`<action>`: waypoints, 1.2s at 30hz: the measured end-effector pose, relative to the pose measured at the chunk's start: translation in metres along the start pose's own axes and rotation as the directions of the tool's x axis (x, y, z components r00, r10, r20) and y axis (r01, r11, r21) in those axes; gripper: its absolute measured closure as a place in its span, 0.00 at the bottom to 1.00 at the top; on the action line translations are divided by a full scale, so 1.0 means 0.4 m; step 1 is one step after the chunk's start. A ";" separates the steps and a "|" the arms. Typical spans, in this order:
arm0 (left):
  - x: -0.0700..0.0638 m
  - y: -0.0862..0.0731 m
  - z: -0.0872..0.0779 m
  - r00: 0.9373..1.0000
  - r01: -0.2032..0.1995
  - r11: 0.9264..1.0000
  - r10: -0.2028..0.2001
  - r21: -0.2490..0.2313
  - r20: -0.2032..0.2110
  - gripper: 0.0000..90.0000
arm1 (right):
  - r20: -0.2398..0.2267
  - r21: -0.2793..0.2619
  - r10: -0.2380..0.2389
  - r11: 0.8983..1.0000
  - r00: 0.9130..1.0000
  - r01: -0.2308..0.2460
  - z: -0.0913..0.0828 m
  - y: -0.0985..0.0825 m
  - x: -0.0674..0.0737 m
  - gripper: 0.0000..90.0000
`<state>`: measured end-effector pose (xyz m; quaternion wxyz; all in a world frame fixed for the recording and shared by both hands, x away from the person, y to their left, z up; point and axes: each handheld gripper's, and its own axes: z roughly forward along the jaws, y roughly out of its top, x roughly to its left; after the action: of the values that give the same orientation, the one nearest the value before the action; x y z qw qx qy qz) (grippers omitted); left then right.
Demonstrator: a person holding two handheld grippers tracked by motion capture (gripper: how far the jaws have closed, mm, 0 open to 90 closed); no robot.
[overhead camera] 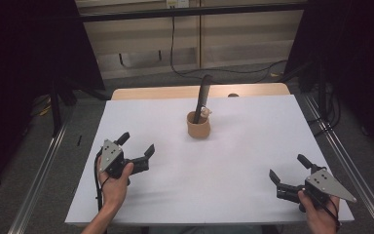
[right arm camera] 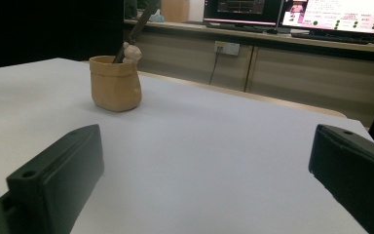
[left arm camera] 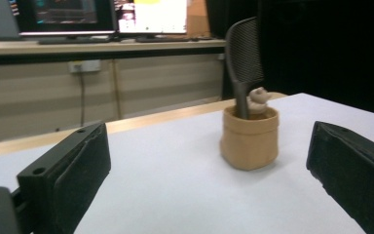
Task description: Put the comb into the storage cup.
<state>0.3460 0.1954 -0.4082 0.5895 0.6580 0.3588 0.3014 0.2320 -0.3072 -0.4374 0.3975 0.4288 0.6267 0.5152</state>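
Both tongs stand with their jaws spread wide apart and nothing between them. Left tongs (overhead camera: 137, 146) sit low over the near left part of the bench (overhead camera: 233, 161), their jaws aimed toward the middle; right tongs (overhead camera: 288, 171) sit over the near right corner, jaws aimed inward to the left. Each carries a grey three-cornered plate on top.

Between and beyond them, well apart from either, a small tan pot (overhead camera: 198, 125) stands upright on the white bench top, a little past the middle. A dark brush-like tool (overhead camera: 203, 95) with a mesh-textured head stands in it, leaning slightly, and a small pale figure (overhead camera: 205, 111) peeks over the rim beside the handle. In the left gripper view the pot (left arm camera: 250, 139) lies ahead between the two black jaws, right of centre, with open bench surface in front of it. In the right gripper view the pot (right arm camera: 115, 83) sits far off to the upper left, again with bare surface between.

Behind the bench are a wooden edge, a low cabinet wall and lit monitors (right arm camera: 336, 14) on a counter.

The left hand (overhead camera: 114, 180) wraps the grip from below, forearm coming up from the bottom edge; the right hand (overhead camera: 316, 209) holds its grip likewise at the lower right.
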 end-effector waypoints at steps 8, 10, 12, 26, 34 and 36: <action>0.006 -0.013 -0.040 1.000 0.020 1.000 -0.020 0.008 0.003 0.03 | -0.001 0.001 0.003 1.000 1.000 -0.003 0.000 0.000 0.001 0.00; 0.013 -0.017 -0.050 1.000 0.024 0.999 -0.024 0.025 -0.002 0.03 | -0.001 0.000 0.001 1.000 1.000 -0.001 0.000 0.000 0.001 0.00; 0.018 -0.020 -0.057 1.000 0.016 0.999 -0.016 0.033 0.000 0.03 | 0.000 -0.002 0.002 1.000 1.000 -0.002 0.000 0.000 0.000 0.00; 0.032 -0.036 -0.118 0.998 -0.012 0.999 0.014 0.031 -0.056 0.03 | 0.003 -0.002 0.003 1.000 1.000 -0.003 -0.001 0.000 0.000 0.00; 0.012 -0.053 -0.142 0.997 -0.043 0.999 0.045 0.026 -0.064 0.03 | 0.004 -0.004 -0.001 1.000 1.000 0.001 -0.003 0.001 0.000 0.00; 0.008 -0.057 -0.148 0.997 -0.035 0.999 0.036 0.021 -0.063 0.03 | 0.003 -0.004 0.000 1.000 1.000 0.000 -0.003 0.001 0.000 0.00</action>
<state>0.2968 0.2322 -0.4235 0.5656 0.6603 0.3686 0.3291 0.2309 -0.3073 -0.4370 0.3993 0.4290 0.6250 0.5157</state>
